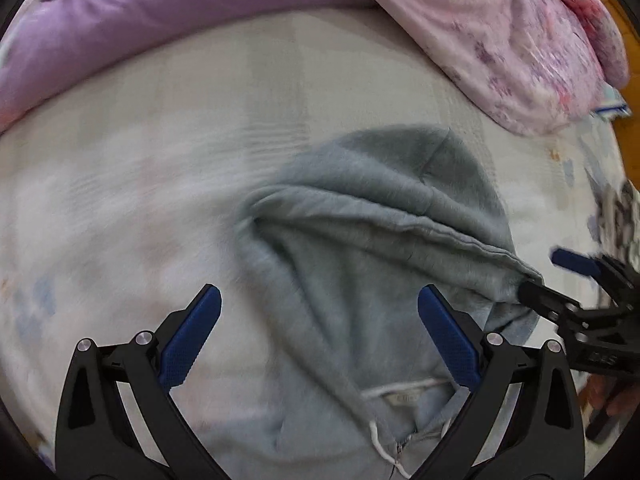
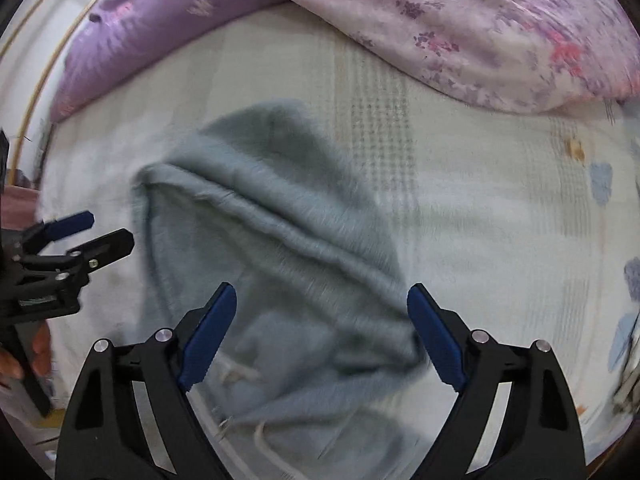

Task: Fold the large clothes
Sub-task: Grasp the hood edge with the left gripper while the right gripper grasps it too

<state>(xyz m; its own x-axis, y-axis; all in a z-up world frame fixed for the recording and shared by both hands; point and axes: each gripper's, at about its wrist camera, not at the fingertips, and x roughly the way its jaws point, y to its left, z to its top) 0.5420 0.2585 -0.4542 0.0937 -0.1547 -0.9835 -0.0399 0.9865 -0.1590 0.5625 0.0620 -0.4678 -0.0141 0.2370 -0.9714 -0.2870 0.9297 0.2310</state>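
One grey hoodie (image 1: 360,280) on bed (image 1: 140,152), hood end toward purple pillow (image 1: 140,12). Soft fleece, floppy, probably light but bulky, so pinch hem edge or shoulder seams. Two claws: left claw (image 1: 320,336) and right claw (image 2: 322,332) both spread wide, gripping nothing, hanging over hoodie.

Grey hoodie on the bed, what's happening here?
A person holds a two-finger gripper in each hand over a grey hoodie lying hood-up on a pale bedsheet, with a purple pillow and a floral quilt behind it. The left gripper and right gripper both point down at the hood area with jaws wide apart, nothing pinched in either. No fold is made yet; the hood is rumpled.
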